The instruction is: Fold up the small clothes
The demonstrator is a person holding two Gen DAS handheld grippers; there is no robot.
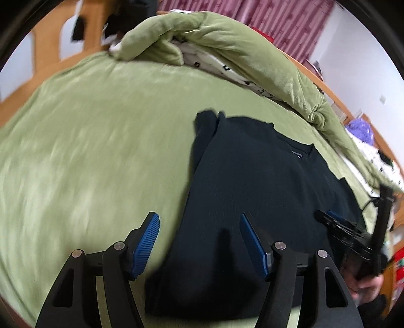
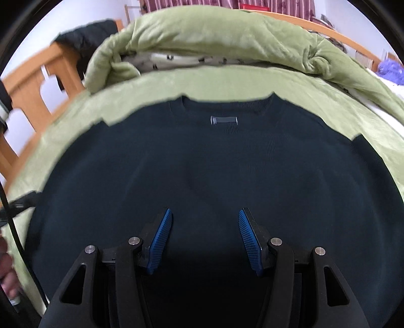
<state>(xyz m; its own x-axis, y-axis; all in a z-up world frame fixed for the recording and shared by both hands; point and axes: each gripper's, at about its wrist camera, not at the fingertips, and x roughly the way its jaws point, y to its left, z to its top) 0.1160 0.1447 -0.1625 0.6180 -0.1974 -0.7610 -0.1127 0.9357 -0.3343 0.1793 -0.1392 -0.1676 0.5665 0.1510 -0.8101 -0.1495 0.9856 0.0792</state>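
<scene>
A dark knit sweater is lying flat on the green bedspread, collar away from both tongs. The right gripper is hovering over its lower body, jaws wide and empty; the left gripper, equally wide, is straddling its left edge. Soft, limp and light, it will probably sag, so pinching hem or shoulder seams looks best.

Green bed sheet, wood bedframe, striped curtain, white wall.
</scene>
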